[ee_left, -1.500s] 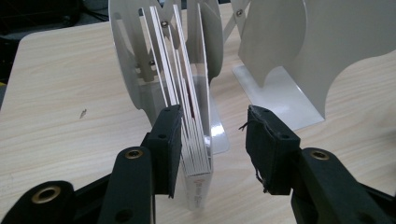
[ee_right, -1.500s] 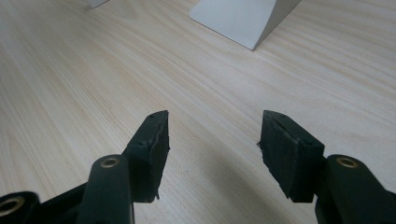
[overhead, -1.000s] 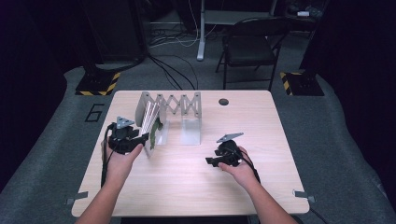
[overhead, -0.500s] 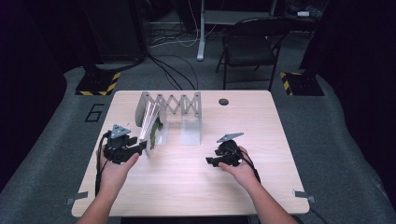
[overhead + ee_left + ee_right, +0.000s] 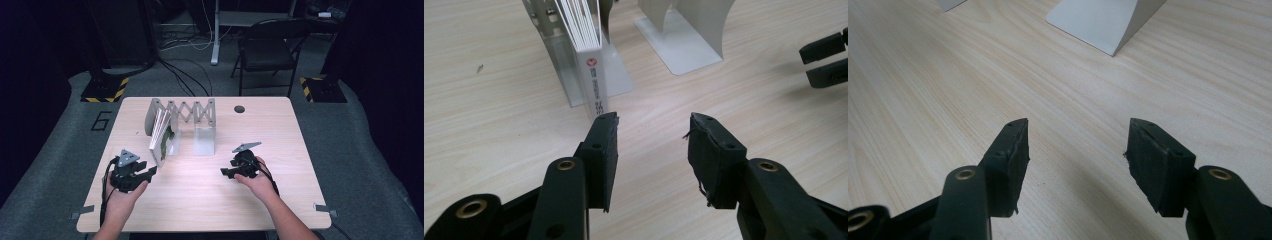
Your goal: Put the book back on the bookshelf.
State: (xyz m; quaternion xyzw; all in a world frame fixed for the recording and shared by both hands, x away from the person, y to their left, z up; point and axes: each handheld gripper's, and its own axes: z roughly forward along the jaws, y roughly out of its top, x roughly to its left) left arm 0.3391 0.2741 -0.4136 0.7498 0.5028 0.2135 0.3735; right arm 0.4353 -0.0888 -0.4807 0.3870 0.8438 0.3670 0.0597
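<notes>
1. Two grippers sit low over the wooden table (image 5: 200,200) — the left gripper (image 5: 150,172) near the front left, the right gripper (image 5: 226,172) right of centre.
2. Jaws of the left gripper stand apart with nothing between them; only bare wood shows in the gap in the left gripper view.
3. Just beyond its tips stands a white book (image 5: 591,75), upright with its spine toward the gripper, close to the left jaw but not touching it.
4. That book leans in the left bay of a grey expanding book rack (image 5: 190,112), which sits at the table's back left.
5. Jaws of the right gripper are likewise parted and empty — bare wood lies between them.
6. One white bookend plate (image 5: 1103,20) of the rack lies ahead of the right gripper, well apart.
</notes>
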